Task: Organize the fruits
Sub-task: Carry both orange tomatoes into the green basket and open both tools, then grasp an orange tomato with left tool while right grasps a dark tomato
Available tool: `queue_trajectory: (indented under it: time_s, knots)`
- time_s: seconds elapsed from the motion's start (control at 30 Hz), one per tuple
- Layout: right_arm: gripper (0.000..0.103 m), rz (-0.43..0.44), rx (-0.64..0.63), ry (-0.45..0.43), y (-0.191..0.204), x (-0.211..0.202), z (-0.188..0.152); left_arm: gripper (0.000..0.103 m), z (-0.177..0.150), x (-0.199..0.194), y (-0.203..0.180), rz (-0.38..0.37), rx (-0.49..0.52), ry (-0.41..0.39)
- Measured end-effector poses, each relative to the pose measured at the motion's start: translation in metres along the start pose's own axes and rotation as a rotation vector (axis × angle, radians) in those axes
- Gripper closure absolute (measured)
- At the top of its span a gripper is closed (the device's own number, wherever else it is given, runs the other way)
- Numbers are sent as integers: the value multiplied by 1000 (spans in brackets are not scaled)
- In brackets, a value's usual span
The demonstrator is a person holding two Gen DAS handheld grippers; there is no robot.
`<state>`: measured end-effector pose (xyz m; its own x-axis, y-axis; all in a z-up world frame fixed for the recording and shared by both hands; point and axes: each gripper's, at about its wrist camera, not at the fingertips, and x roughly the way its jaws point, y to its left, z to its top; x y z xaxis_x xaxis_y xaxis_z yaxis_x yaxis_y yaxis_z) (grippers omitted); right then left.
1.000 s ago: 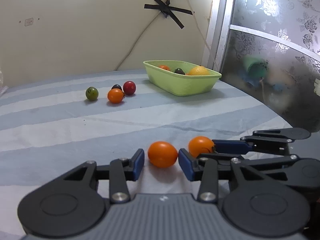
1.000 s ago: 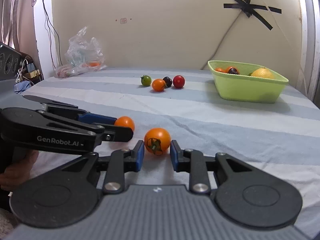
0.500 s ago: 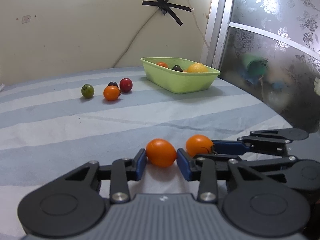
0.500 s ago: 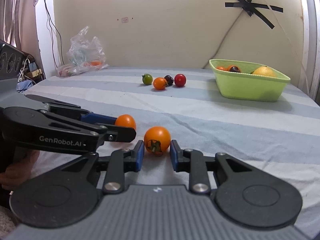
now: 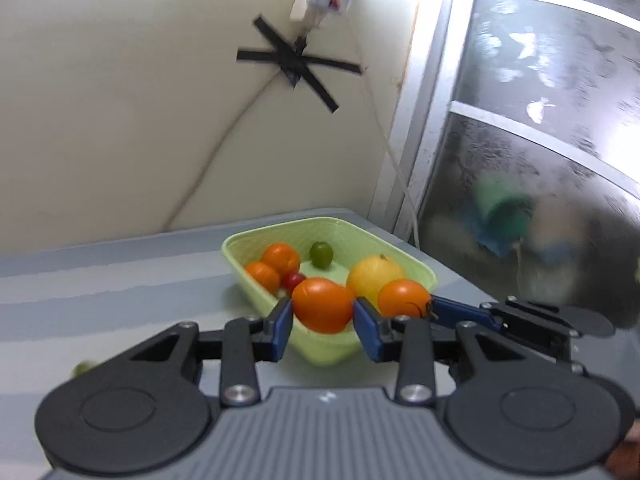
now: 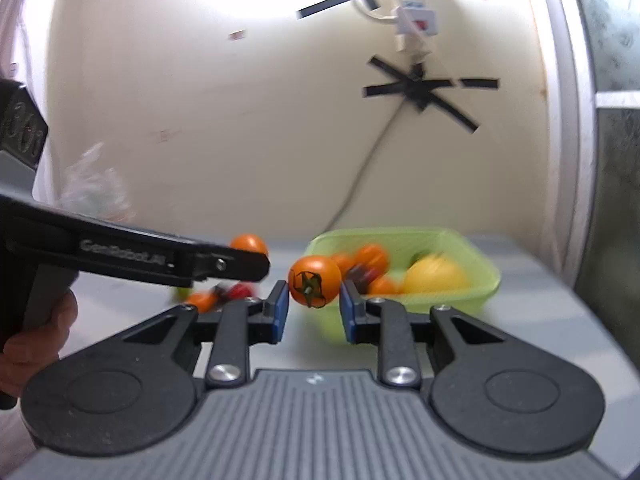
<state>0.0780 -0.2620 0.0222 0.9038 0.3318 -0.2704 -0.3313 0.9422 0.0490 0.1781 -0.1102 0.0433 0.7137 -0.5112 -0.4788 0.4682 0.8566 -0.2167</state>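
- Grippers: the left gripper (image 5: pixel 323 322) has just been closing its blue pads and clamps an orange tomato (image 5: pixel 322 304) above the near edge of the green basket (image 5: pixel 240 268).
- The right gripper (image 6: pixel 313 312) pinches a second tomato (image 6: pixel 315 281) (stem towards the camera), level with the basket's near wall.
- The basket holds a yellow fruit (image 5: pixel 374 278), orange ones and a small green one (image 5: pixel 321 254).
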Motion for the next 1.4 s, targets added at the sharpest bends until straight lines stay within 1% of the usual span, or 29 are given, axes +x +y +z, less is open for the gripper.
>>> queue_trajectory:
  time_s: [0.13, 0.2, 0.3, 0.4, 0.43, 0.53, 0.63, 0.77, 0.83, 0.9, 0.97, 1.03, 1.1, 1.2, 1.3, 1.4]
  knots:
    - [73, -59, -14, 27, -21, 34, 5, 69, 18, 47, 3, -26, -34, 52]
    - [73, -77, -24, 39, -28, 42, 3, 69, 24, 64, 0, -40, -26, 72]
    - [72, -89, -28, 43, -30, 49, -1, 69, 33, 87, -6, -53, -18, 98]
    - [71, -92, -15, 42, -31, 51, -6, 66, 39, 110, -12, -73, -19, 128]
    - [71, -89, -10, 38, -32, 51, -6, 62, 40, 115, -14, -67, -18, 133]
    - [71, -85, 6, 4, -36, 47, -4, 62, 42, 119, -17, -50, -22, 127]
    - [71, -87, 26, -29, -38, 37, -6, 62, 46, 95, -11, -40, -37, 84]
    - [71, -94, 40, -91, -41, 24, -7, 62, 44, 25, 19, -3, -70, -45]
    - [72, -74, 58, -129, -41, 16, -6, 62, 34, -17, 39, 61, -92, -102]
    - [72, -39, 76, -147, -41, 11, -6, 62, 18, -51, 57, 148, -100, -129]
    - [72, 9, 97, -140, -37, 11, -4, 62, -2, -77, 72, 227, -115, -130]
    - [72, 88, 107, -114, -27, 8, -3, 62, -22, -93, 84, 270, -131, -115]
    - [72, 164, 65, -74, -7, 10, -2, 62, -41, -103, 90, 288, -147, -94]
    - [72, 220, -43, 6, 32, 20, -1, 62, -59, -101, 89, 260, -149, -63]
    - [72, 219, -119, 82, 60, 43, 4, 62, -67, -82, 80, 242, -111, -35]
    - [72, 221, -114, 150, 68, 71, 15, 62, -67, -57, 77, 240, -70, -7]
